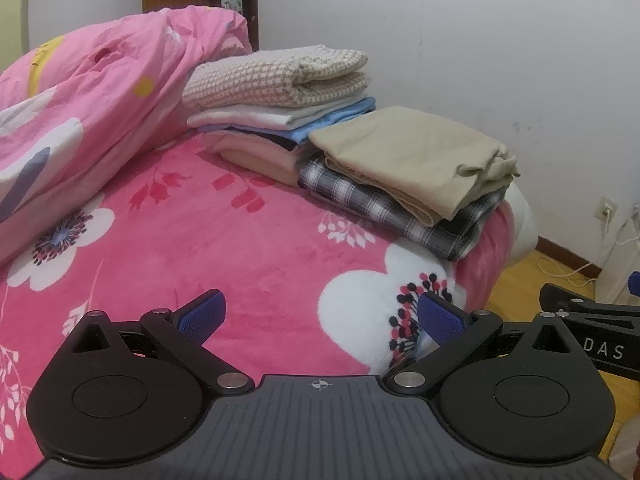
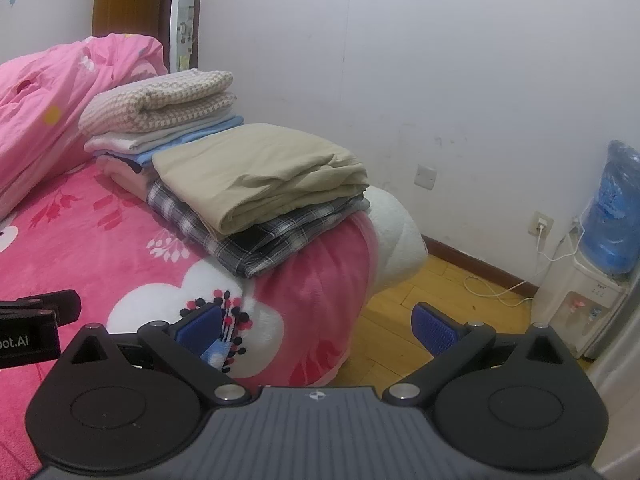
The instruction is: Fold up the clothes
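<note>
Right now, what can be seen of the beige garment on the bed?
The beige garment is plain, soft-looking cloth, folded into a thick flat rectangle with rumpled layered edges at its right end. It lies on top of a folded plaid garment, near the bed's corner, right beside a taller stack of folded clothes. Neither gripper touches it.

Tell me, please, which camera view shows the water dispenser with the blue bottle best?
The right wrist view shows it best: the water dispenser stands by the wall at the right, with its blue bottle and taps in sight. The left wrist view catches only a pale sliver of it at the right edge, behind a white cable; the bottle is out of frame.
</note>
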### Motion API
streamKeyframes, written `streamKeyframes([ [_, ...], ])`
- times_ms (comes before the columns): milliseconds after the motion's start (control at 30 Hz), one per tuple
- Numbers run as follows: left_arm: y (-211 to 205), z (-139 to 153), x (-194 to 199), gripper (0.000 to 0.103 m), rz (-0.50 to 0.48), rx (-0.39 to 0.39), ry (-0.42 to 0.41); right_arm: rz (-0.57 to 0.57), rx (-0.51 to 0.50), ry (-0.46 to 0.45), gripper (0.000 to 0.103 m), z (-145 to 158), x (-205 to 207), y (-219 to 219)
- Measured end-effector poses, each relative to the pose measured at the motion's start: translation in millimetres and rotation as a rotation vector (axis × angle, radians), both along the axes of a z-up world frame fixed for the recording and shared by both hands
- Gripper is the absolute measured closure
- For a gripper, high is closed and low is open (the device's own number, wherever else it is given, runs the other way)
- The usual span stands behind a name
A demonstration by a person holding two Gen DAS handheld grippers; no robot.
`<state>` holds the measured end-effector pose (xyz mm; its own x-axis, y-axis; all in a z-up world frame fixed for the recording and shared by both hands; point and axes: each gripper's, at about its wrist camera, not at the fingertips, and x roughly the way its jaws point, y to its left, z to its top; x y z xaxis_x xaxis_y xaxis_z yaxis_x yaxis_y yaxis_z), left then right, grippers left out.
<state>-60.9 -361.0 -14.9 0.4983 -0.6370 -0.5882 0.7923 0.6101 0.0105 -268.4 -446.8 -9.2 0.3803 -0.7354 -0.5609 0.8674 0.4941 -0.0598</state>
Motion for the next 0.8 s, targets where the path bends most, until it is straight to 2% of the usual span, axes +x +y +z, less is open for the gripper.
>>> streamKeyframes([
  [800,2.0,0.4,-3.2,0.000,-0.003,0.000,-0.006,0.003,0.001,0.007,0.000,-1.0,-0.3,3.1],
])
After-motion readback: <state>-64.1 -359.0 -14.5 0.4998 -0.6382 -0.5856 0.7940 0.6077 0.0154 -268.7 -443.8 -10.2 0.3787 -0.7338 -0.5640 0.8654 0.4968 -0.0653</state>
